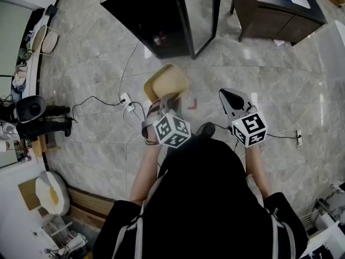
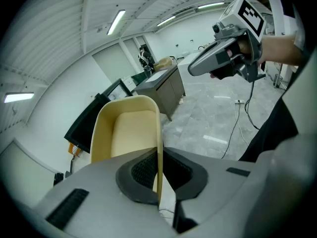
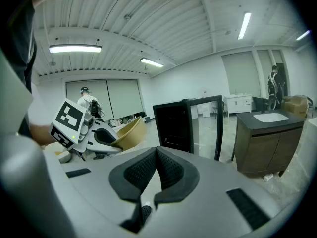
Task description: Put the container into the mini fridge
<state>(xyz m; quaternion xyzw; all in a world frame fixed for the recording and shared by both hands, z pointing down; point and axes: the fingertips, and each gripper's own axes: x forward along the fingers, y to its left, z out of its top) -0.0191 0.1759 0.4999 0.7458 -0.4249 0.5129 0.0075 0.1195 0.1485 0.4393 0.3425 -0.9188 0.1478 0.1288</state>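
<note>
The left gripper (image 1: 165,100) clamps the beige container (image 1: 166,81) by its wall, held above the floor. The mini fridge (image 1: 153,16) stands at 12 o'clock with its door (image 1: 207,15) open. The right gripper (image 1: 230,98) is closed on nothing. Pickup looks done; placing inside remains.

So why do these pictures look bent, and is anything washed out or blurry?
Left gripper view: fisheye with black corners, ceiling ribs bowed, the tub sharp. Right gripper view: same bulge, strip light blown white. Head view: shiny floor shows pale glare patches.
</note>
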